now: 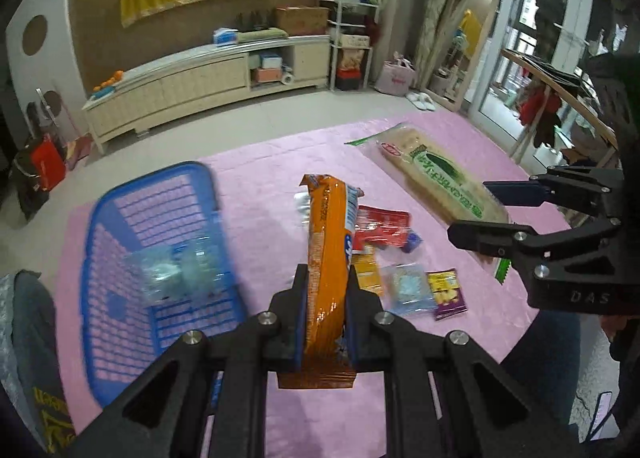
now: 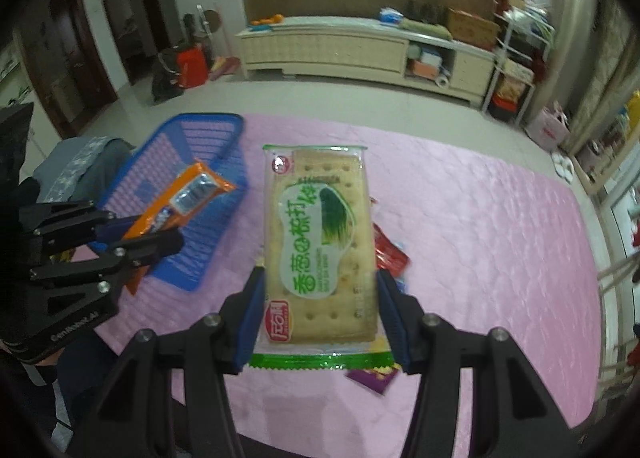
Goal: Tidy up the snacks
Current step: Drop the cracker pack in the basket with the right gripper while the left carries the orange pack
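Above the pink tablecloth (image 2: 480,218), both tongs carry snacks.
Left gripper (image 1: 326,298) pinches the orange biscuit pack (image 1: 328,242), long axis pointing away; right gripper (image 2: 320,310) clamps the cracker pack (image 2: 320,242). Blue basket (image 1: 160,258) lies leftward, nearer the left hand.

Clear-wrapped cracker pack with green seal (image 2: 320,246), at middle of pink tablecloth: green Chinese characters "香葱" legible, rest unclear. Black left gripper (image 2: 160,232) body: white "CenRobot.AI". Black right gripper (image 1: 476,214) body: embossed "DAS". Orange biscuit pack (image 1: 328,242) print unreadable.
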A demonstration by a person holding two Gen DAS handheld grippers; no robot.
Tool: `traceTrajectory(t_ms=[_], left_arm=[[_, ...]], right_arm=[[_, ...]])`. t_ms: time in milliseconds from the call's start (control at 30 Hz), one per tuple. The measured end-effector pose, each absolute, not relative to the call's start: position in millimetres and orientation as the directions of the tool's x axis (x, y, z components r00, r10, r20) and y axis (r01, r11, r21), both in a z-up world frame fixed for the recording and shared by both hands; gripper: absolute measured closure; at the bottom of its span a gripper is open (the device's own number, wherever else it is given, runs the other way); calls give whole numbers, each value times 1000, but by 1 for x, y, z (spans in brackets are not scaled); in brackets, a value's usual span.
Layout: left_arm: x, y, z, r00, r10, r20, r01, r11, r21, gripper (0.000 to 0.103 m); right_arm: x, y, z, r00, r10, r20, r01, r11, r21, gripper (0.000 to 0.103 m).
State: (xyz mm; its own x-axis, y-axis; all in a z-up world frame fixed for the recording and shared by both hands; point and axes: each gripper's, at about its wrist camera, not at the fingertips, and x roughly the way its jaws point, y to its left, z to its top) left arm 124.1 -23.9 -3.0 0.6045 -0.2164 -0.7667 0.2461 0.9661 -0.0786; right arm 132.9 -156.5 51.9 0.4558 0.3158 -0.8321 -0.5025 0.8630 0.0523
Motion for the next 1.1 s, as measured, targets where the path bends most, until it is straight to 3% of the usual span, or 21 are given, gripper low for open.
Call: traceTrajectory(t_ms=[633,1100], left_arm=[[96,91,11,648,-31,-761,30,999,-14,89],[98,131,-17,629,-52,-776,-18,997,-80,89]], right_arm=[[142,-21,43,341,411,-845,-643,758,109,45],[150,33,-2,251,335,-908,-641,761,104,45]])
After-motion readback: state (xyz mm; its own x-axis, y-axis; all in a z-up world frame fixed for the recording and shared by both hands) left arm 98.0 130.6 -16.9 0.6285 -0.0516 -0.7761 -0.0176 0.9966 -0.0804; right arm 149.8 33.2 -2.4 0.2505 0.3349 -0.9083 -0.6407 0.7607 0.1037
